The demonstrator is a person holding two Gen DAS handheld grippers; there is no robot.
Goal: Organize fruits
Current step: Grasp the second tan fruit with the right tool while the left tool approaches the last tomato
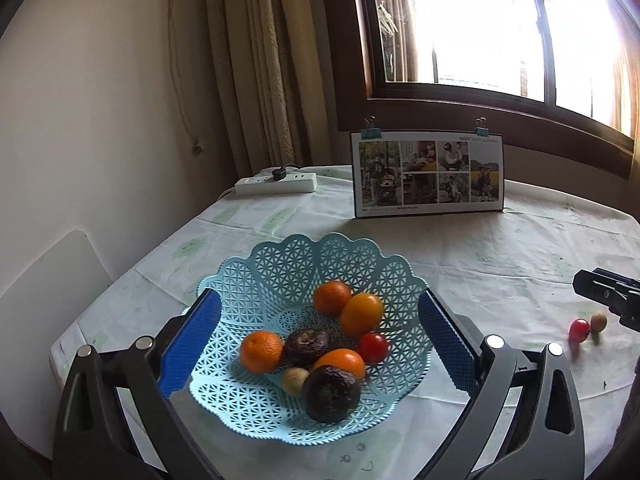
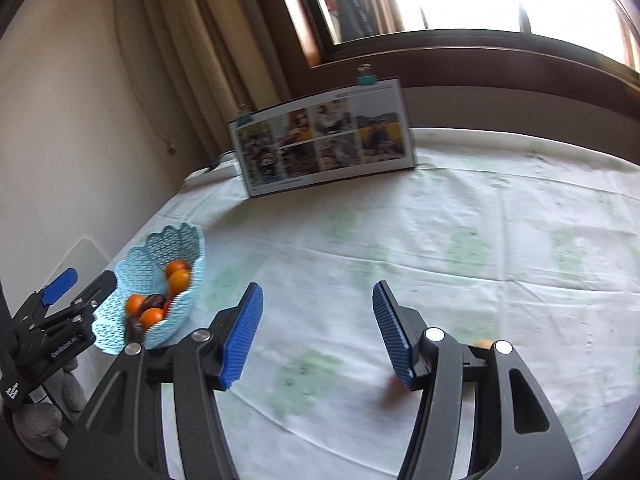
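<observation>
Your right claw hangs wide open and empty over the cloth-covered worktop. The small red cherry tomato and pale tan round fruit at the frame's right edge could roll if nudged. Your left claw, spread wide and empty, straddles the light-blue lattice plastic basket; closing could tip it.

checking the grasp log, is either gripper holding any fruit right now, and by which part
Nothing is held. The left gripper is open, its pads either side of the blue basket without gripping fruit. The right gripper is open over bare tablecloth.
</observation>
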